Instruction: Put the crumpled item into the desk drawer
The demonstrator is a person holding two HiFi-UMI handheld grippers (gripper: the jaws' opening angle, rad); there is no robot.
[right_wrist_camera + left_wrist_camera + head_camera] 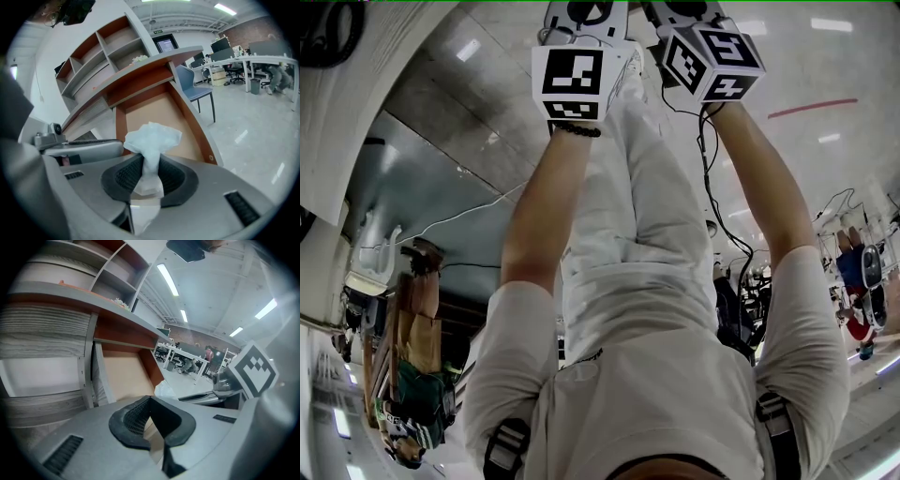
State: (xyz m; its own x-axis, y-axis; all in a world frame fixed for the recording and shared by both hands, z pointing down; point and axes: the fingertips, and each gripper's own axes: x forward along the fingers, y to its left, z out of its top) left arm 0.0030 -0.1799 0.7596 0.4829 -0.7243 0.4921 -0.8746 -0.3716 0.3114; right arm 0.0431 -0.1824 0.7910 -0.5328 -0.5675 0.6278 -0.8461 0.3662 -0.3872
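Head view: left gripper (579,56) and right gripper (703,52), jaws out of frame; left gripper view: jaws closed tip to tip, empty, before the open tan-bottomed, red-brown-sided desk drawer (126,376); right gripper view: crumpled white tissue (151,140) apparently pinched upright between the jaws, seen against that drawer.

Tissue (152,140): white, crumpled, upright, narrow below, flared on top; just above the drawer's near end.
Drawer (154,112): pulled open, tan floor, red-brown walls.
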